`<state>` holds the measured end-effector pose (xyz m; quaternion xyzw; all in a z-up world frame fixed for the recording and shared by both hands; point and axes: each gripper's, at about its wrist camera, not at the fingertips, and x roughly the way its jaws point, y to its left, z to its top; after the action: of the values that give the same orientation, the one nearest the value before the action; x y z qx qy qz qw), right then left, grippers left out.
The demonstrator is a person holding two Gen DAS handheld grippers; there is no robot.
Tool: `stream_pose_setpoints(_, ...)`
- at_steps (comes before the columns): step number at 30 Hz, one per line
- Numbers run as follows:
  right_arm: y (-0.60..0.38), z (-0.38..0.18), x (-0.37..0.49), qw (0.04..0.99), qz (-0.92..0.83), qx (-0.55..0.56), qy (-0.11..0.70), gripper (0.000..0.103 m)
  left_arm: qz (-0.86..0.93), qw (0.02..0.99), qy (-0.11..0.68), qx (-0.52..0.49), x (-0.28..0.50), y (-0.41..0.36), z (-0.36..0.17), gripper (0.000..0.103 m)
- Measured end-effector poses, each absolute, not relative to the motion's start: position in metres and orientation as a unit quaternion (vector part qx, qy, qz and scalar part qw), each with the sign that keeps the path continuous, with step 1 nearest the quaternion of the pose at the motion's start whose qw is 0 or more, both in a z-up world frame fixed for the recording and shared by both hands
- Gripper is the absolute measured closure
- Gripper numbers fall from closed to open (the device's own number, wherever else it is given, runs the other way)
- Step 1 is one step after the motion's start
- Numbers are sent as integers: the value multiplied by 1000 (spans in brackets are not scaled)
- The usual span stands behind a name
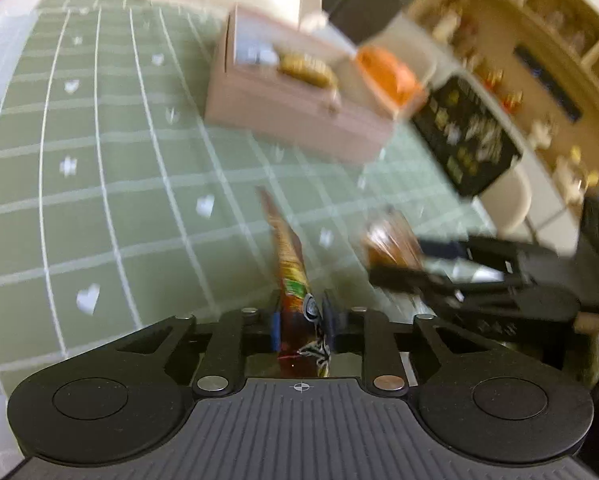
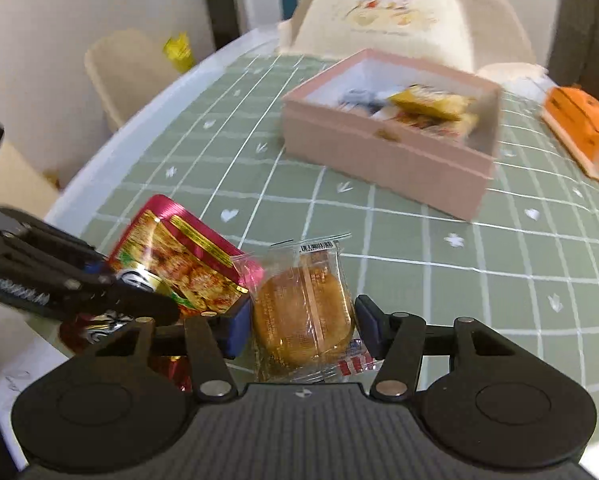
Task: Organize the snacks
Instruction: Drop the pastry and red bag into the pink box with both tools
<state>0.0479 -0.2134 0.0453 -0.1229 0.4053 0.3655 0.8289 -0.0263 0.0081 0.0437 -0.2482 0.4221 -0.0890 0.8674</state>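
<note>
The left tongs (image 1: 301, 320) pinch a thin, crinkly red pack (image 2: 179, 256) by its edge, and the right tongs (image 2: 303, 320) squeeze a soft, squashy cake (image 2: 303, 312).

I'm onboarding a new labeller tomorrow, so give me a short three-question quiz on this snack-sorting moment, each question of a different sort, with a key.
1. True or false: the pink box on the green checked tablecloth already holds snacks.
2. Which packet sits between the fingers of the left gripper? A) a blue drink carton B) the red foil snack packet C) a banana
3. Fill in: the right gripper has a clear-wrapped round ____ between its fingers.

Key: 1 true; 2 B, pinched at its edge; 3 cake, a golden pastry that the fingers flank, though contact is unclear.
</note>
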Motion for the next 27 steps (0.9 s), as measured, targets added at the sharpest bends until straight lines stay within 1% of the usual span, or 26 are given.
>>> stream_pose_setpoints(5, -244, 67, 52, 853, 328, -78, 399, 48, -114, 883, 373, -261, 2, 12, 78, 82)
stream_pose_setpoints(8, -259, 77, 57, 862, 314, -56, 393, 48, -140, 898, 329, -254, 40, 15, 120, 82)
stream_pose_setpoints(12, -269, 87, 65, 871, 302, -34, 386, 48, -159, 923, 250, -247, 100, 23, 176, 82)
stream_pose_setpoints(13, -269, 89, 67, 873, 299, -32, 384, 48, -155, 925, 241, -251, 116, 28, 181, 79)
stream_pose_setpoints(15, -268, 91, 72, 875, 290, -34, 385, 48, -127, 912, 264, -286, 152, 45, 171, 78)
stream_pose_setpoints(17, -269, 92, 77, 875, 281, -39, 393, 48, -81, 910, 275, -299, 161, 63, 157, 76)
stream_pose_setpoints(22, -276, 90, 85, 874, 263, -46, 407, 48, -56, 915, 287, -279, 116, 79, 126, 76)
stream_pose_setpoints(27, -262, 113, 109, 892, 257, -68, 366, 48, -23, 924, 315, -216, 68, 59, 107, 76)
